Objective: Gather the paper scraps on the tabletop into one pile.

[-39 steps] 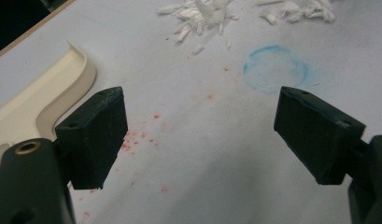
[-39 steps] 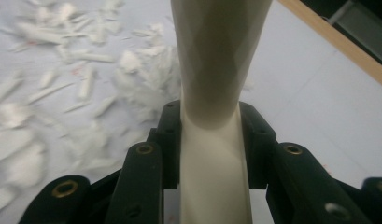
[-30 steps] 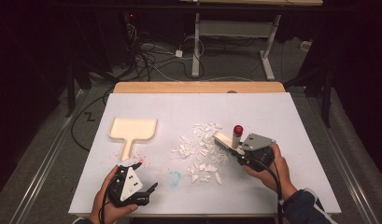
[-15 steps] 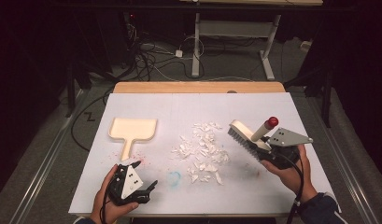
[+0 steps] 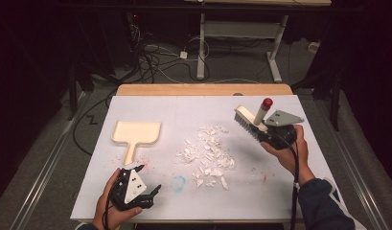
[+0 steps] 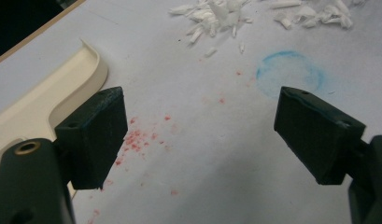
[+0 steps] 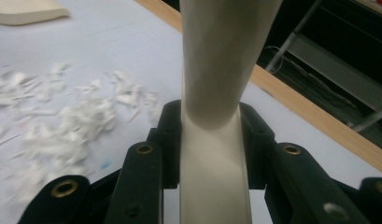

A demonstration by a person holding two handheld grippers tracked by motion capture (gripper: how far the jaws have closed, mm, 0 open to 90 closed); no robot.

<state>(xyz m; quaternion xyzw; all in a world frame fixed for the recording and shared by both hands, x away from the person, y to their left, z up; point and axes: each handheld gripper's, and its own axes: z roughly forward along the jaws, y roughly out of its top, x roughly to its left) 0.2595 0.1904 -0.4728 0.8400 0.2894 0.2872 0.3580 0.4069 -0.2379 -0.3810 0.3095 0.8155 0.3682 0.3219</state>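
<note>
My right gripper (image 5: 266, 130) is shut on the cream handle of a brush (image 5: 248, 122) with dark bristles and a red knob. It holds the brush raised above the right side of the white table sheet (image 5: 280, 191). In the right gripper view the handle (image 7: 215, 154) is clamped between the two black jaws. A pile of white paper scraps (image 5: 206, 155) lies mid-table, also seen as scraps (image 6: 212, 11) at the top of the left gripper view. A cream dustpan (image 5: 135, 134) lies left of the pile, and its rim (image 6: 81, 70) is beside my left jaw. My left gripper (image 5: 148, 179) rests open near the front edge.
A blue ring mark (image 6: 291, 74) and red specks (image 6: 142, 137) stain the sheet ahead of the left gripper. A wooden board edge (image 5: 203, 89) runs along the far side. Beyond it are cables and desk legs (image 5: 201, 43) on the dark floor.
My right gripper has carried the brush up and to the right, away from the scrap pile. The left gripper has stayed put.
</note>
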